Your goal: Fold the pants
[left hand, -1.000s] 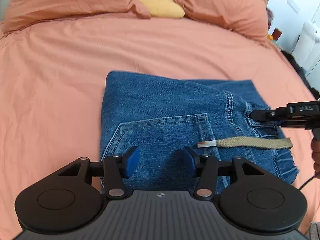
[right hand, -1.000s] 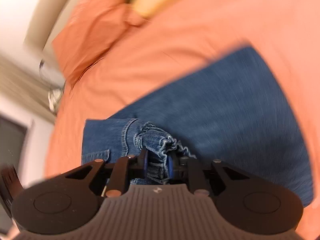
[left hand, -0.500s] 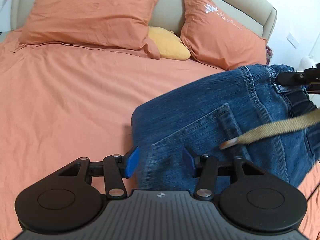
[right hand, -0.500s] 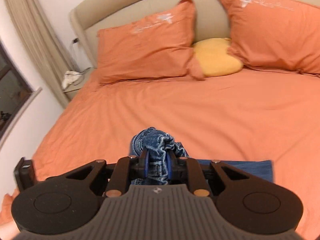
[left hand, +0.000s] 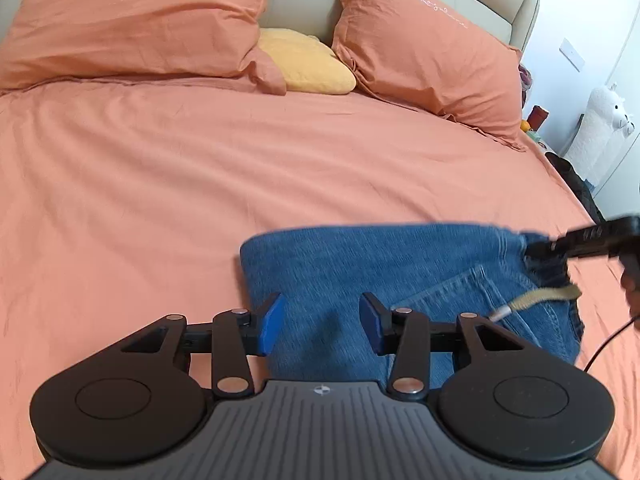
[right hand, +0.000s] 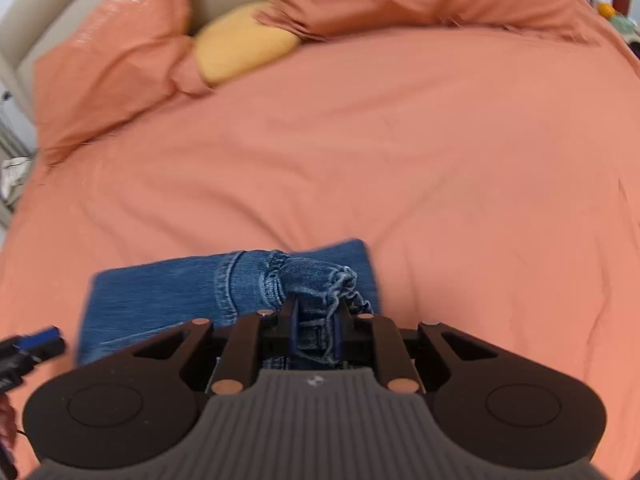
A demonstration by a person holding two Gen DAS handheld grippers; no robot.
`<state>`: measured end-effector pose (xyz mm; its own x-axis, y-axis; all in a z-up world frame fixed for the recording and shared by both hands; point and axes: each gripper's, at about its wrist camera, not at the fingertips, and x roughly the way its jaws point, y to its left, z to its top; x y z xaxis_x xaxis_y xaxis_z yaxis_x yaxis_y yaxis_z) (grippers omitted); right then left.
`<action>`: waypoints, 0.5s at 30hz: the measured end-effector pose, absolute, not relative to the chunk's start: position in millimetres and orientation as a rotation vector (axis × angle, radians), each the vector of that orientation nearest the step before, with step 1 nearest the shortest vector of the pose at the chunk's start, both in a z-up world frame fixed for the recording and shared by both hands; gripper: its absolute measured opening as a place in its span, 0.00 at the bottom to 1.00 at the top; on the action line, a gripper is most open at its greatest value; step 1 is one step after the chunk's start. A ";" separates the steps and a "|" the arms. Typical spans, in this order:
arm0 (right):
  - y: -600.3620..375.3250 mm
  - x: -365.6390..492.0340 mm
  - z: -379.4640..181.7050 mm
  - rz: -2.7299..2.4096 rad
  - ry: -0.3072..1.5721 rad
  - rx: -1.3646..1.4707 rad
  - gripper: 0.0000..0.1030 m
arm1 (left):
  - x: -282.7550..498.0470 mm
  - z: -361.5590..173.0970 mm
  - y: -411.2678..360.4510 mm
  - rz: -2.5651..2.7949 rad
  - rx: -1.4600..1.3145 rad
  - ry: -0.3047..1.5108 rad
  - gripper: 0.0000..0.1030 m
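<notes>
Blue denim pants (left hand: 380,276), folded into a compact block, lie on the salmon-orange bedsheet (left hand: 160,184) near the foot of a bed, their back pocket facing up and a tan woven drawstring (left hand: 540,300) trailing across the cloth. The right gripper (right hand: 316,320) pinches a bunched, frayed edge of the denim tightly between its blue pads; seen from the left wrist, it reaches in from the right edge and grips the far right corner of the fold. The left gripper (left hand: 322,322) hovers over the near left part of the pants, its jaws about half apart after just narrowing, with denim visible in the gap but neither blue pad (left hand: 270,322) pressing on it. Two large orange pillows (left hand: 132,16) and a small yellow cushion (left hand: 308,62) rest against the beige headboard (left hand: 500,4).
</notes>
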<state>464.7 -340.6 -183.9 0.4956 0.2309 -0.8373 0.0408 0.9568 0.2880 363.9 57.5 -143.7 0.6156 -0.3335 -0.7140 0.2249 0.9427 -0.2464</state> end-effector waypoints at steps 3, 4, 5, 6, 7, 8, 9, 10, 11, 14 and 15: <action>-342.9 472.8 -203.6 0.114 1.061 0.270 0.10 | 381.1 -152.0 52.9 -0.310 -0.126 0.859 0.47; -342.6 475.3 -208.5 0.115 1.063 0.264 0.10 | 386.6 -156.0 51.2 -0.303 -0.114 0.867 0.45; -342.7 477.5 -212.7 0.114 1.065 0.262 0.10 | 392.4 -160.8 49.2 -0.291 -0.098 0.876 0.43; -343.9 478.5 -216.3 0.111 1.069 0.263 0.10 | 397.7 -166.1 48.1 -0.280 -0.084 0.884 0.43; -345.5 478.7 -219.2 0.109 1.073 0.265 0.10 | 403.1 -171.6 47.5 -0.271 -0.078 0.895 0.43; -344.2 484.3 -223.0 0.106 1.076 0.268 0.10 | 408.7 -176.9 47.7 -0.259 -0.076 0.911 0.43; -343.6 486.1 -225.0 0.107 1.075 0.268 0.11 | 414.1 -182.0 47.3 -0.244 -0.070 0.933 0.43; -342.7 486.6 -226.2 0.108 1.074 0.261 0.12 | 417.1 -186.2 47.4 -0.221 -0.058 0.950 0.41; -341.4 486.5 -226.6 0.110 1.072 0.252 0.12 | 420.4 -189.6 47.2 -0.202 -0.047 0.960 0.40; -338.3 482.2 -221.8 0.107 1.067 0.224 0.20 | 419.6 -186.4 45.9 -0.187 -0.027 0.967 0.40; -338.0 481.0 -219.2 0.104 1.062 0.218 0.22 | 417.7 -182.5 44.9 -0.180 -0.013 0.967 0.39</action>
<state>481.0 -338.0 -219.2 0.4850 0.1890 -0.8538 0.0201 0.9737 0.2270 417.7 44.9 -182.5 0.5536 -0.1585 -0.8175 0.1469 0.9849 -0.0914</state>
